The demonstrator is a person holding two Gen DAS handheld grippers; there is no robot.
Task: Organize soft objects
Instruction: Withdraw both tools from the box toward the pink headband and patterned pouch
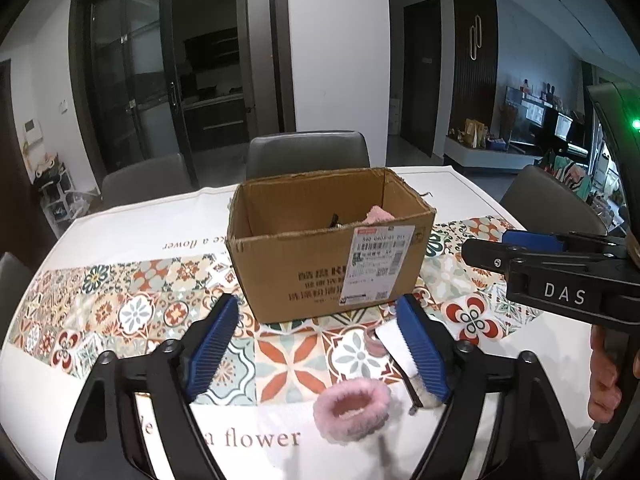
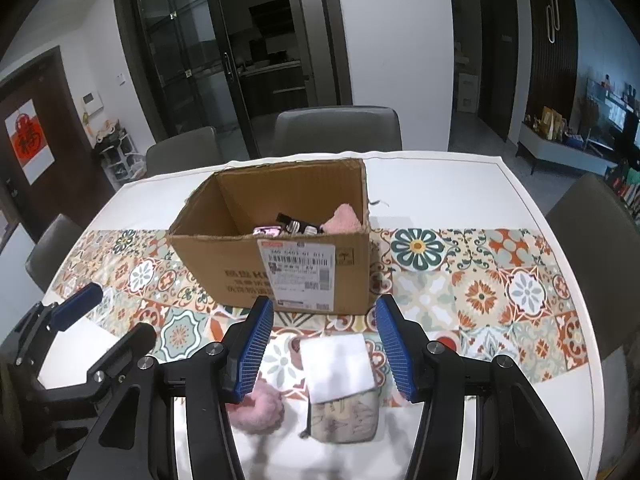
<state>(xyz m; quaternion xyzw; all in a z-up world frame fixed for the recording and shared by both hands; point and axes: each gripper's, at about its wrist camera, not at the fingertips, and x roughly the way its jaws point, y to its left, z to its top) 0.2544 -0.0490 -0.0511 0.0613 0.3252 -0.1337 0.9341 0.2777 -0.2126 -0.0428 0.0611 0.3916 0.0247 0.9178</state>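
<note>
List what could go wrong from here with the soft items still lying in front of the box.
1. The white folded cloth lies loosely over the small patterned pouch; grabbing one may drag or drop the other.
2. The pink fuzzy ring sits off-centre, toward one finger of the open left gripper, so closing now might only clip its edge.
3. The right gripper works close beside the left; they could collide.

Lighting: dim, cool indoor light, dark doorways behind | Shadows: soft, under the cardboard box (image 1: 328, 248) and gripper fingers | Glare: small green lamp at right edge, left view | Blur: mild softness on near objects | Distortion: strong fisheye curve, black corners
</note>
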